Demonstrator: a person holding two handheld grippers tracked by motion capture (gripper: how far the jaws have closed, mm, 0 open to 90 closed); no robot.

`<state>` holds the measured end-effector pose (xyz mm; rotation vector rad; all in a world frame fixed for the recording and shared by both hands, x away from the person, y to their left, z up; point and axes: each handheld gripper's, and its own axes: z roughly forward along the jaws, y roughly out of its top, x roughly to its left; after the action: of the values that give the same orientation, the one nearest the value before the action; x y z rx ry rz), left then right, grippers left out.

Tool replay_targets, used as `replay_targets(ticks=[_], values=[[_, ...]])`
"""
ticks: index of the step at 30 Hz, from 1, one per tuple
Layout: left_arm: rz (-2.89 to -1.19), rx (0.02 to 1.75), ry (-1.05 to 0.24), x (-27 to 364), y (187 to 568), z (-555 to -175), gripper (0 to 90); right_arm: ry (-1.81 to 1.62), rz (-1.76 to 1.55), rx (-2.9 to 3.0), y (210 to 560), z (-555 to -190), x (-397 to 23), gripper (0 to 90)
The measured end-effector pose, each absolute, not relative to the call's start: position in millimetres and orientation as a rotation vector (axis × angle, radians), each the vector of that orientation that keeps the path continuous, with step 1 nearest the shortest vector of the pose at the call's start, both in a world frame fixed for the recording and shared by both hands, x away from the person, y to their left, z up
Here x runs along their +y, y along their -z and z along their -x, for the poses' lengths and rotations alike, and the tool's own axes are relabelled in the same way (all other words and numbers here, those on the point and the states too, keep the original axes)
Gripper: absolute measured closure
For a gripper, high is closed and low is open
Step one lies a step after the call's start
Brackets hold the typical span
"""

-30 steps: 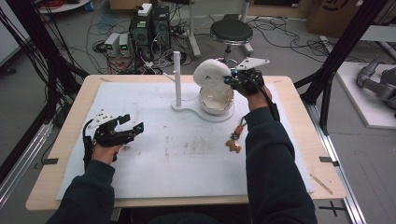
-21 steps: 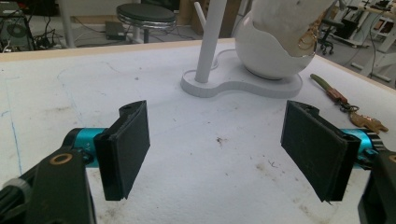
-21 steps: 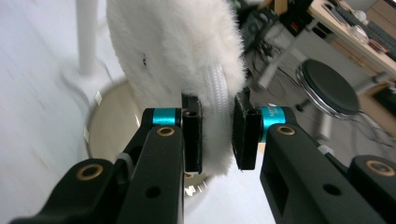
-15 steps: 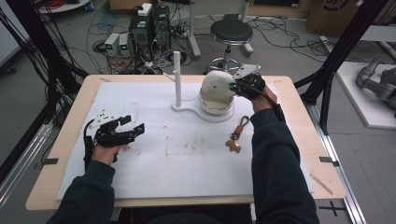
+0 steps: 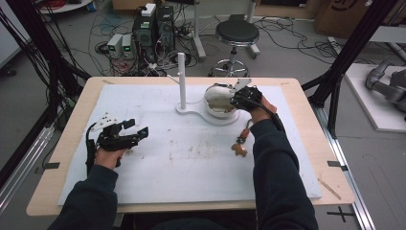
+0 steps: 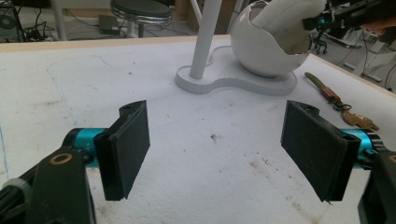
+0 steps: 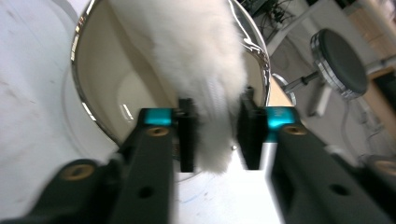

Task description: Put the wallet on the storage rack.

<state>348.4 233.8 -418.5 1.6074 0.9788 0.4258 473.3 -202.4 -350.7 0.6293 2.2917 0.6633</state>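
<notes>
A fluffy white cloth, soft and matt, hangs into the round white bowl, which looks glossy and smooth like glazed ceramic. Under the bowl, the white table cover appears matt and slightly stained; beyond it the wooden table edge is pale, smooth.

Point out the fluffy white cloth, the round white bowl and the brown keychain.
fluffy white cloth (image 7: 196, 70), right gripper view, its middle.
round white bowl (image 6: 261, 51), left gripper view, outer wall.
brown keychain (image 5: 238, 148), high view, lower charm.

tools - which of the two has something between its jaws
The right tool, at the white bowl, has a white fluffy cloth between its jaws; the left tool stands open over bare table.
</notes>
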Motion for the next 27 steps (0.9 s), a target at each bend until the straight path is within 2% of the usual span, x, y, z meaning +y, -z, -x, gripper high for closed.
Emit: replay_targets(ticks=[1,2,5,10,12,19,27], values=[[-1.609,0.979,-0.424,234,419,-349,23.7,-0.663,-0.629,2.292,351,-473,-202,60.1],[-1.608,0.981,-0.423,234,419,-349,23.8,-0.728,-0.692,2.269,345,-469,-207,49.2],[-1.616,0.979,-0.424,233,419,-349,23.8,-0.855,-0.785,2.257,336,-461,-218,42.5],[-1.620,0.987,-0.447,234,419,-348,23.7,-0.964,-0.879,2.196,331,-442,-240,40.2],[-1.619,0.989,-0.463,234,419,-348,23.7,-0.973,-0.921,2.194,332,-433,-252,35.4],[-1.658,1.003,-0.487,231,420,-348,22.6,-1.091,-1.131,2.153,371,-383,-297,26.3],[-1.647,1.014,-0.482,234,423,-346,22.8,-1.130,-1.242,2.113,404,-358,-315,26.2]])
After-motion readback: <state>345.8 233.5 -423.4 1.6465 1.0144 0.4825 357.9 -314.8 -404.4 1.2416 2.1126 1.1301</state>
